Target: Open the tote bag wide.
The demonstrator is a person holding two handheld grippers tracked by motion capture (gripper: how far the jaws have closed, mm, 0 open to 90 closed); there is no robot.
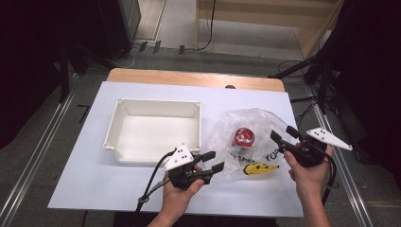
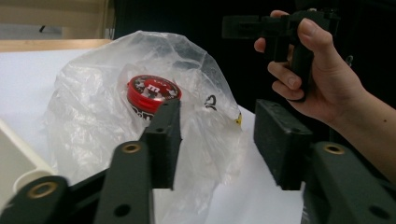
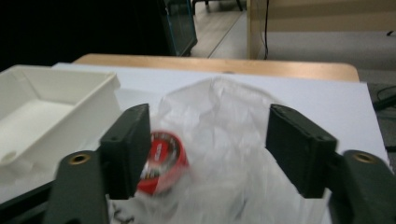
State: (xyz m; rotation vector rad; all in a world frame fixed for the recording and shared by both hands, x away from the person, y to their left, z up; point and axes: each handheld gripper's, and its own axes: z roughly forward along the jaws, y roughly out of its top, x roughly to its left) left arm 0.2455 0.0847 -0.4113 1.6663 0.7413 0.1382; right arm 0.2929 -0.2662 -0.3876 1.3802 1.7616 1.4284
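- White surface [image 1: 94, 179] under dark surroundings.
- Red tin [image 1: 244, 137] sits inside a clear bag [image 1: 227, 127], right of the tray [image 1: 156, 106].
- Left gripper [image 1: 213, 161], jaws released, is just beside the bag's left edge.
- Right gripper [image 1: 283, 133], jaws released, faces the tin from the right.

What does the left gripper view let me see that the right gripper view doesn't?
The left gripper view alone shows the person's right hand holding the right hand-held gripper, its jaws apart, and black print on the clear plastic bag. The right gripper view alone shows the inside of the white tray, the wooden table edge and the floor beyond. Both share the bag with a red round tin inside it, on the white sheet, seen between a pair of open black jaws.
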